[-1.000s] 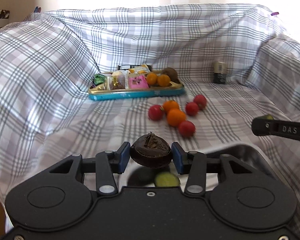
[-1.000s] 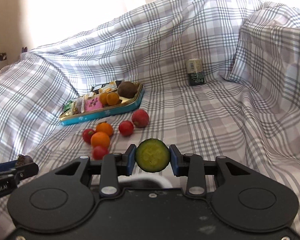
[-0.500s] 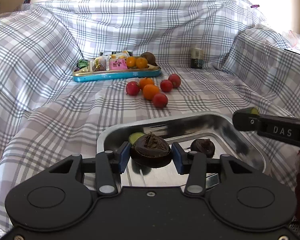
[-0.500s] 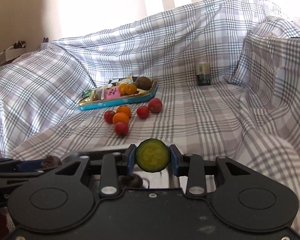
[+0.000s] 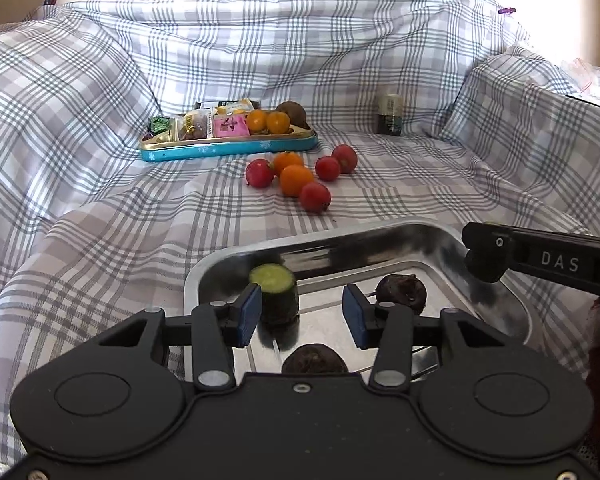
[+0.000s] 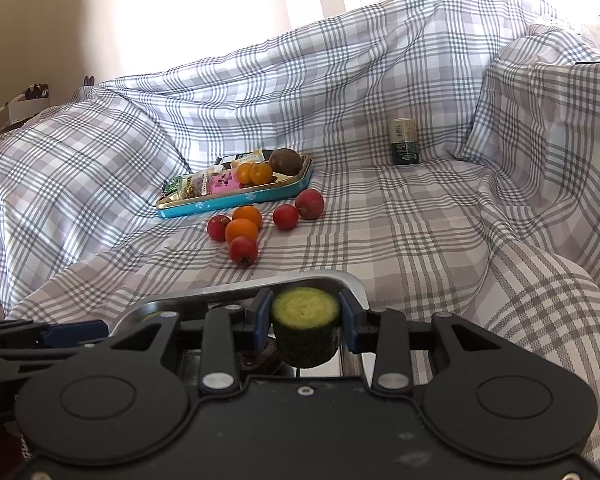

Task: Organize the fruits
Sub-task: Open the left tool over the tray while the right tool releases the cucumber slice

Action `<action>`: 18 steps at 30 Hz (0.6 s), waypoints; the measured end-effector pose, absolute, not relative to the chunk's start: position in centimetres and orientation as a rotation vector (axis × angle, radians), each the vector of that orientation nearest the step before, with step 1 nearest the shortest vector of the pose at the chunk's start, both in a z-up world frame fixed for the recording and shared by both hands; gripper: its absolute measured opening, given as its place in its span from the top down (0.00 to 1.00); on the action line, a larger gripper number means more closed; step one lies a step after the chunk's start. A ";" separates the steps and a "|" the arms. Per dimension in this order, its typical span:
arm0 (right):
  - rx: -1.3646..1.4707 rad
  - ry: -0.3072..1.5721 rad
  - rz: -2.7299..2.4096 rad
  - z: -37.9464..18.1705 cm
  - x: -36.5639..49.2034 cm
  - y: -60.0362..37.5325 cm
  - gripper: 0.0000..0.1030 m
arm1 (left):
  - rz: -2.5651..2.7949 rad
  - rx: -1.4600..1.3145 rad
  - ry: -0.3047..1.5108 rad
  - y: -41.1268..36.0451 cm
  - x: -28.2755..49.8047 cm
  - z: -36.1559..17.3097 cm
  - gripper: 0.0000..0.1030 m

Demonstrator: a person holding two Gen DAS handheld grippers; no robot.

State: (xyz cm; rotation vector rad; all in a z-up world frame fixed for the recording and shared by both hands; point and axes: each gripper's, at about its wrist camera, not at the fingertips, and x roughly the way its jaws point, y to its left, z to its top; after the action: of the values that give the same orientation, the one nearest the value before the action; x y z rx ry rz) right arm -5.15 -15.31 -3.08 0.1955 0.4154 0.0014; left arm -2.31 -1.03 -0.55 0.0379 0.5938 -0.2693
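Right tongs clamped on cucumber chunk, hovering over near corner of steel tray — lower onto bare tray floor beside dark fruit, then release. Left tongs apart, empty, over tray — keep clear.

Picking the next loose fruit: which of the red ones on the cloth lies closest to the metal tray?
The red fruit at the front of the cluster, just beyond the metal tray rim; the other three red ones sit farther back, nearer the blue tin.

Loose fruits on the sofa cover, between snack tin behind and metal tray in front; can far right.
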 end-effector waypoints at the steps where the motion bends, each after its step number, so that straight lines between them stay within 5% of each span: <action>1: 0.195 0.416 0.001 -3.1 -5.1 -15.3 0.64 | -0.266 0.039 0.592 -1.1 -2.3 -0.6 0.48; 18: 0.194 0.421 0.000 -3.2 -5.0 -15.3 0.63 | -0.162 -0.020 0.548 -0.2 -1.7 -0.3 0.48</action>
State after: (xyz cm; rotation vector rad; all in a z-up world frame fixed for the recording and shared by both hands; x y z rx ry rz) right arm -5.01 -15.29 -3.20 0.1942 0.4206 0.0002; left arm -1.67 -0.19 -0.29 -0.0201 0.5481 -0.1615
